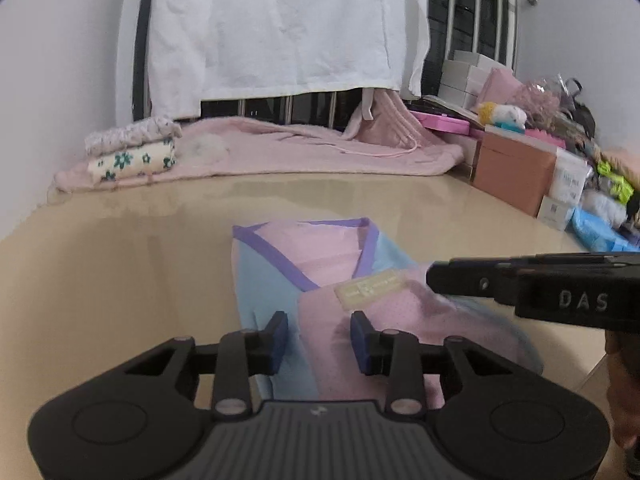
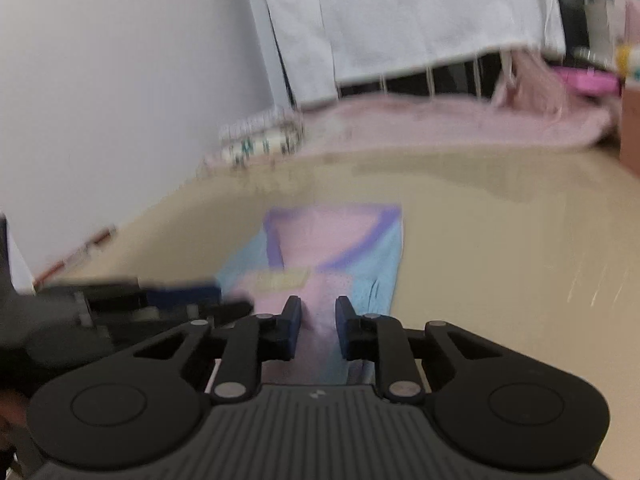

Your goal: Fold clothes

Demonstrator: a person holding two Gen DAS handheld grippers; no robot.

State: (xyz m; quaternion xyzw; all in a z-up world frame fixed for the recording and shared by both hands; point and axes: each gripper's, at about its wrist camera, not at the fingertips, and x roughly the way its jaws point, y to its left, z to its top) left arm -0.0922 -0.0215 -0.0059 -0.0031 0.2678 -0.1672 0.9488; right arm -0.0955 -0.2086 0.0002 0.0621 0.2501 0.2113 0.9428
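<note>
- Plainly, the pink-and-blue garment (image 1: 320, 280) lies on the beige tabletop (image 1: 120, 260), long axis running away from both grippers.
- Left gripper (image 1: 319, 340): narrowly parted above its near end, pinching nothing.
- Right gripper (image 2: 318, 330): narrowly parted, empty, equally near.

- A lived-in home room, likely a bedroom.
- A white sheet (image 1: 276, 28) hangs over a metal-barred frame (image 1: 488, 8).
- A pink blanket (image 1: 288, 148) and folded laundry (image 1: 132, 152) lie on the beige surface (image 1: 120, 264).
- Boxes (image 1: 512, 168), a plush toy (image 1: 504, 114) and packets crowd one side.
</note>
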